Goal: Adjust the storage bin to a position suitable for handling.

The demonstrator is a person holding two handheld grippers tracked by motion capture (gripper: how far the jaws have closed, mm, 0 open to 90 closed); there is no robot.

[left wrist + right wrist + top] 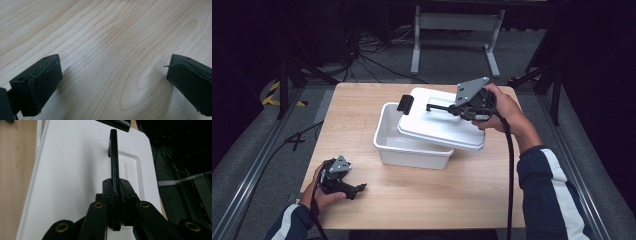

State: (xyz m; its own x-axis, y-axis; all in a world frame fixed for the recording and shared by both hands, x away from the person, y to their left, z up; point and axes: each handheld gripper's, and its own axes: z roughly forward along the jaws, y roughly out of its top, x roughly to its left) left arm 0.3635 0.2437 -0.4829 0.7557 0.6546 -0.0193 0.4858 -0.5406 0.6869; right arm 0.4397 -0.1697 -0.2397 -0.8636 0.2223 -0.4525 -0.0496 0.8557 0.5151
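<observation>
A white plastic bin (402, 150) stands in the middle of the wooden table (437, 200). Its white lid (437, 127) lies askew and tilted over the bin, shifted toward the right, leaving the bin's left part uncovered. My right gripper (455, 110) is shut on the lid's thin black handle (439, 107). In the right gripper view the jaws clamp that handle (114, 157) edge-on above the lid (75, 170). My left gripper (357, 189) rests low at the table's front left, open, with bare wood between its fingers (42, 82).
A black clip (405, 103) sits on the lid's far left edge. Beyond the table's far edge is a grey floor with cables and a metal stand (457, 22). Bare wood lies in front of the bin.
</observation>
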